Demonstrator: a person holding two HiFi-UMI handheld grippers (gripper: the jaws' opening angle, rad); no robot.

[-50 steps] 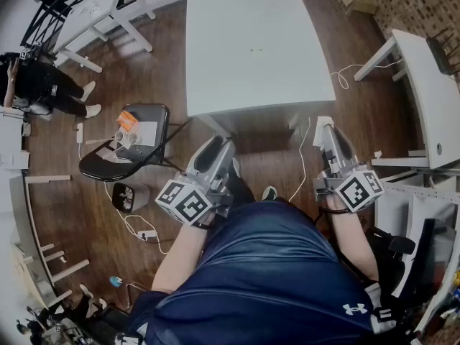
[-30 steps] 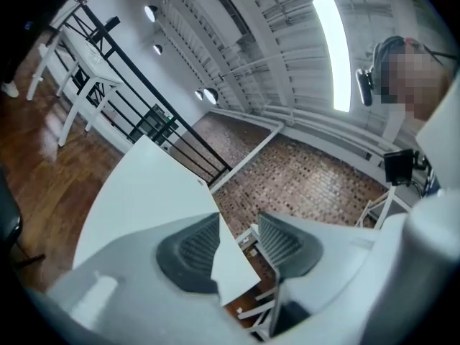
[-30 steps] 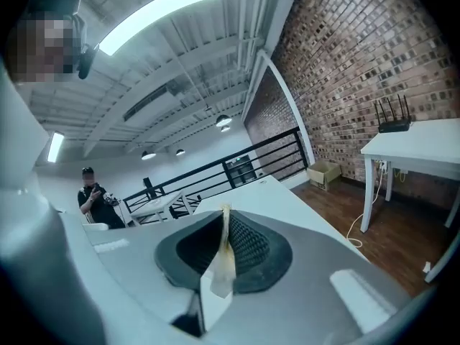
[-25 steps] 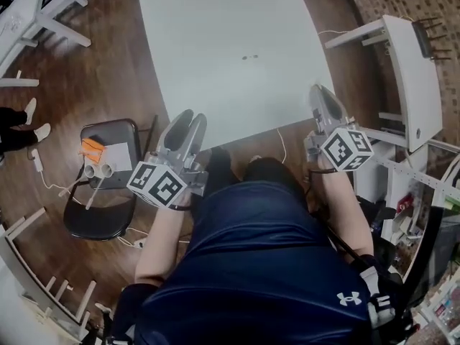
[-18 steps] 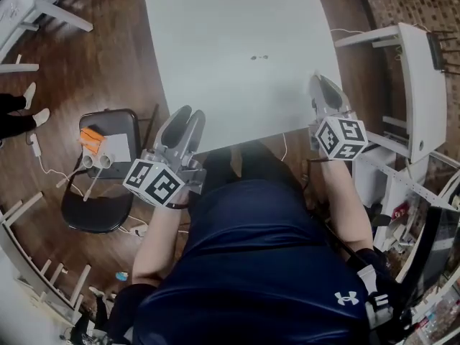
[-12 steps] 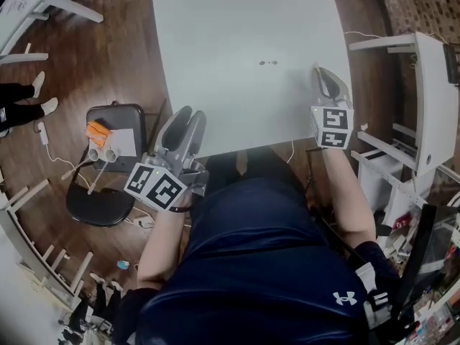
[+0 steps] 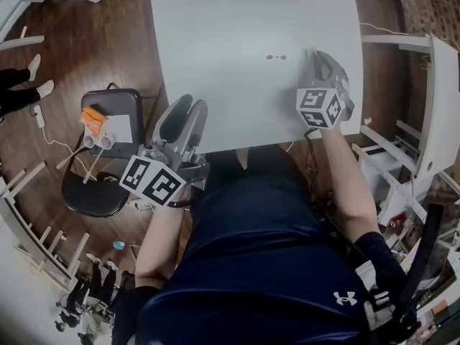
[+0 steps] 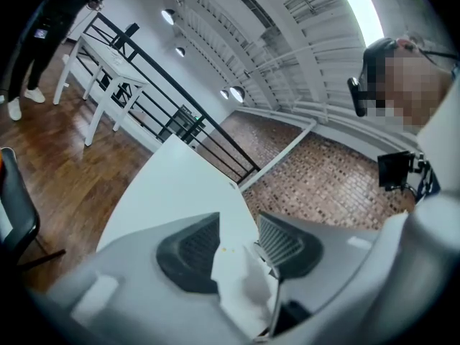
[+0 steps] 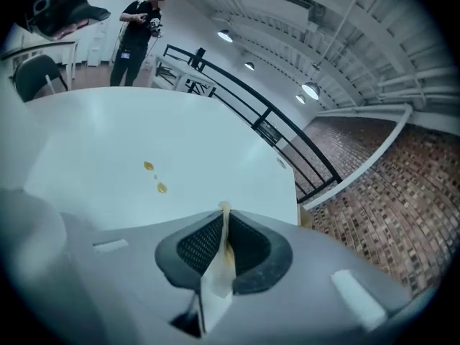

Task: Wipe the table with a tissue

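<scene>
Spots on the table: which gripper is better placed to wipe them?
Right, probably. The right gripper, jaws shut on a tissue, is beside the spots; the left gripper, also holding tissue, sits at the table's near edge.

Big open loft-style workspace here, more test hall than home: brown plank floor (image 7: 108, 49) underfoot, a bare white counter (image 7: 244, 34) with more white tables (image 7: 437, 99) alongside, and a red brick wall (image 9: 402, 192) beyond a black railing (image 9: 237, 99). Overhead, exposed white beams (image 8: 273, 27) and hanging lamps (image 9: 311, 90). Loose cables (image 7: 50, 141) trail past a black chair (image 7: 90, 196), and a person (image 9: 140, 31) stands at the far side.
</scene>
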